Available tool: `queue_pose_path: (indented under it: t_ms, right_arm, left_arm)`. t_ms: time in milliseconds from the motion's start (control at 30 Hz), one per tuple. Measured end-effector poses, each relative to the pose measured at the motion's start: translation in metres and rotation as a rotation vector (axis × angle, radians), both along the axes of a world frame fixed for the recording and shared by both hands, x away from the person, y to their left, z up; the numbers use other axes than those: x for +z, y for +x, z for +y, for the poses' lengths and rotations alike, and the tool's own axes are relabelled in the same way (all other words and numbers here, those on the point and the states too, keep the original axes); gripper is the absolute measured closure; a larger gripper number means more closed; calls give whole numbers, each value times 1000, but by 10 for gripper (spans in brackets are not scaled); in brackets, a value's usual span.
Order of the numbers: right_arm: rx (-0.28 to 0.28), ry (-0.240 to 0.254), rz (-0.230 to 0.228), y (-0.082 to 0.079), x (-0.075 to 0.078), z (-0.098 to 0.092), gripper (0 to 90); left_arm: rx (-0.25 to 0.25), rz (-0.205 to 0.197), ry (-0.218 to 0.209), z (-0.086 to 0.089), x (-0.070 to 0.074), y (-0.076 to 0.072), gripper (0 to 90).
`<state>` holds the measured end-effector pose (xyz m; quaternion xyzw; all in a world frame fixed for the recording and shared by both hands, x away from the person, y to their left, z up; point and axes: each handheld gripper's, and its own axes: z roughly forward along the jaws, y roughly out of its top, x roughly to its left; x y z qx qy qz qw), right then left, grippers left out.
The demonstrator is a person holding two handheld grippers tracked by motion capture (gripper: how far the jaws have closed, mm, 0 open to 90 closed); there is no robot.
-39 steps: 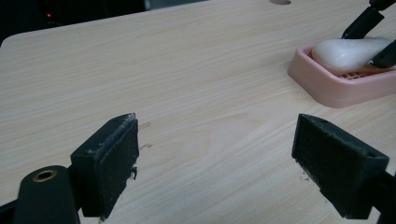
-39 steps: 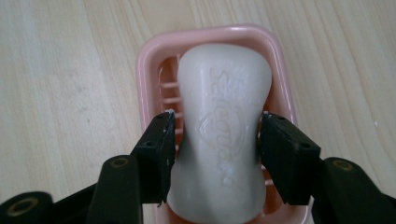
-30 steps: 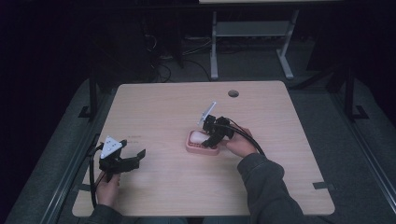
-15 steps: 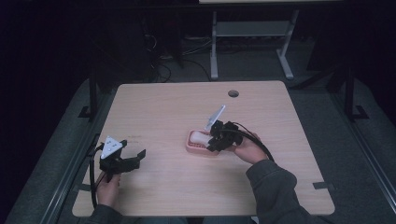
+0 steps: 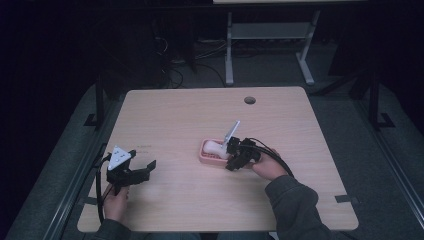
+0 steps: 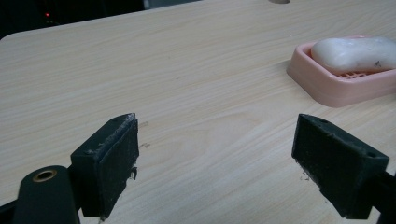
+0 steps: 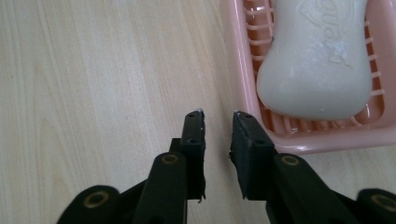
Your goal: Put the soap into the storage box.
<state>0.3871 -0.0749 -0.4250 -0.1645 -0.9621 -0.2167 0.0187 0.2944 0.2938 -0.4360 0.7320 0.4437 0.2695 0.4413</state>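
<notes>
Partly cropped — soap [image 7: 314, 65], pink dish [image 7: 327, 135]

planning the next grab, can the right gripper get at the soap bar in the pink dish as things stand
Probably not yet: the right gripper is shut beside the soap dish rim. The soap bar lies uncovered, so it must open first.

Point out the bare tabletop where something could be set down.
Free: the wide stretch between the left hand-held gripper and the pink soap dish, and the far strip up to the cable hole. Crowded: around the dish, where the right hand-held gripper sits beside the soap.
</notes>
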Motion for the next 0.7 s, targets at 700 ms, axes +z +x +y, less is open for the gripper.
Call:
queue_pose_path:
  t_ms: [700]
  right_arm:
    - [-28, 32, -22, 0, 8, -8, 658]
  left_arm:
    - [0, 3, 2, 0, 0, 0, 144]
